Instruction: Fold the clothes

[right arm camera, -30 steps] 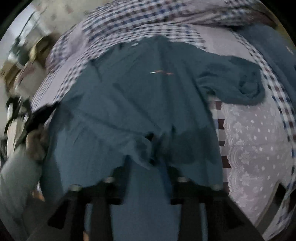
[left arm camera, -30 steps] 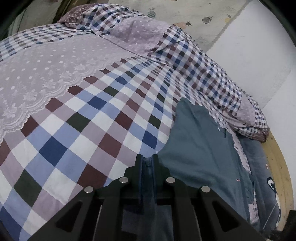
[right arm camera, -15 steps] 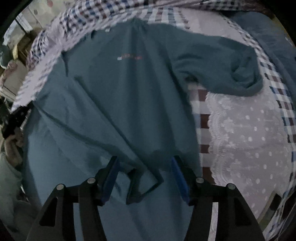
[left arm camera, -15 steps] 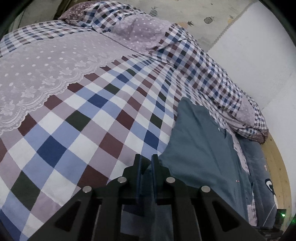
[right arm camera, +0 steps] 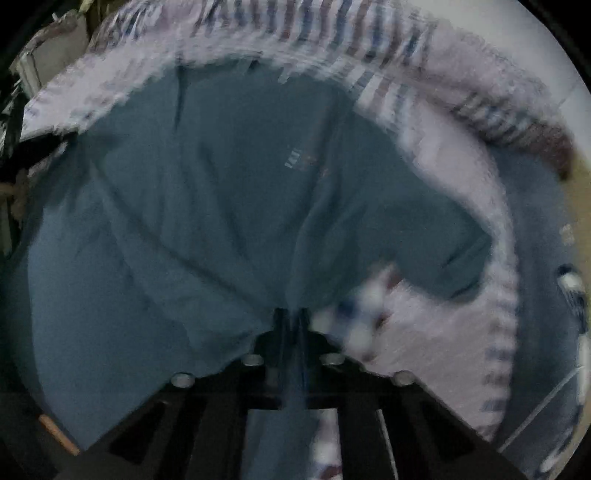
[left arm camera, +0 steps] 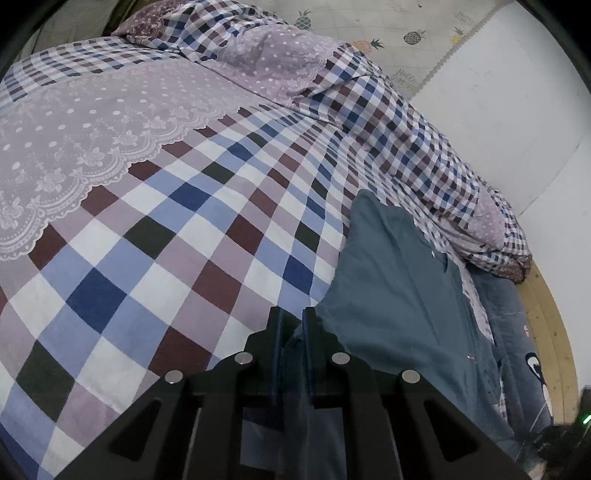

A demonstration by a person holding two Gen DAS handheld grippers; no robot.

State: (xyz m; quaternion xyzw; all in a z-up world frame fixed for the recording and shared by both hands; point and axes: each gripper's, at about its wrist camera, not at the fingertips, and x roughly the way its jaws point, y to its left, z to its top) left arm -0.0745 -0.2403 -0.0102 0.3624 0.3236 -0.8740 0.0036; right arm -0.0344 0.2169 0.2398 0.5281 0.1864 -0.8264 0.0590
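**Teal shirt pinched at two points on a checked bedspread**

Left wrist view. The left gripper is closed on an edge of the teal shirt, the cloth running down between the two fingers. The shirt spreads ahead and to the right of the gripper, flat on the checked bedspread. Ahead and left of the gripper, a lilac lace panel with white dots. Far ahead, a bunched checked quilt. Beyond it a play mat printed with pineapples; its small lettering is not readable. Far right, a white wall, a wooden bed edge and a dark blue garment with a cartoon print.

Right wrist view, motion-blurred. The right gripper is clamped on the shirt's hem, and the shirt fills the view ahead and left of it. A small chest print is too blurred to read. One sleeve lies out to the right on the lace.
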